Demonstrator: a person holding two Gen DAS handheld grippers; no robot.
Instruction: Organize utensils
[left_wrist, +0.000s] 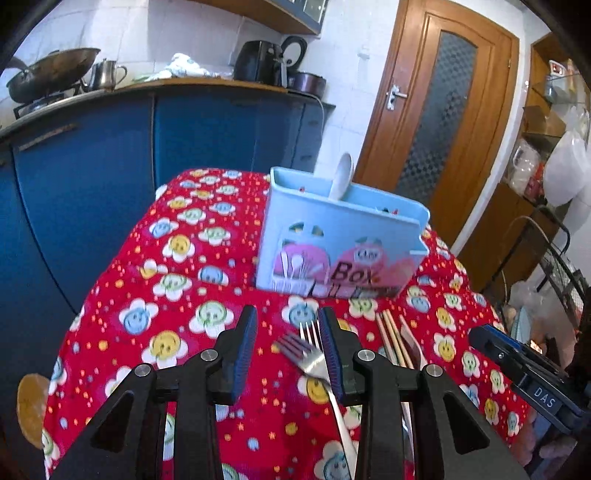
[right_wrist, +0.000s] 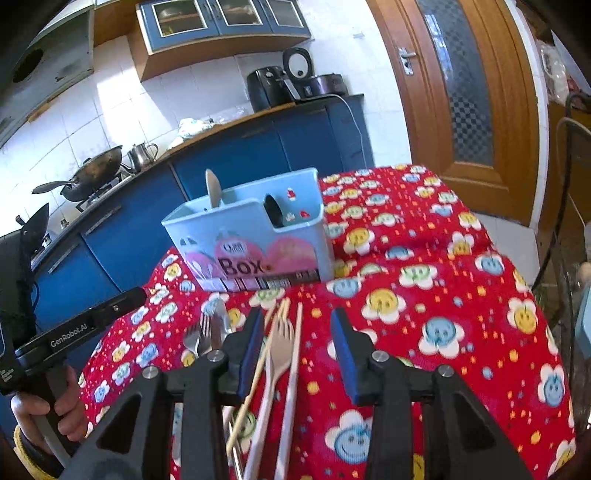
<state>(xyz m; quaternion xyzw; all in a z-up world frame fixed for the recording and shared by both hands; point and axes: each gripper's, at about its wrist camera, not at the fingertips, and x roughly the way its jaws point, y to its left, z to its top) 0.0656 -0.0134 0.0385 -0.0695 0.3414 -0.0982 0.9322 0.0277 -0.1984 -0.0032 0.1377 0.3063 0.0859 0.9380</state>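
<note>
Meanwhile, on a table w/ a red smiley-flower cloth (left_wrist: 122, 258), the left tool (left_wrist: 288, 350) hangs wide open over two steel forks (left_wrist: 306, 354), empty, its right finger just beside them. At right, the right tool (right_wrist: 299, 354) is likewise wide & empty above a pale wooden fork (right_wrist: 280, 350) and light bamboo chopsticks (right_wrist: 295, 354) lying lengthwise betw. its fingers. At the far side stands a light-blue plastic utensil holder marked "Box" (left_wrist: 332, 236), upright, w/ a white spoon (left_wrist: 341, 177) sticking up from its rear compartment. Blue kitchen cabinets (left_wrist: 110, 166) fill the bkgd.
</note>
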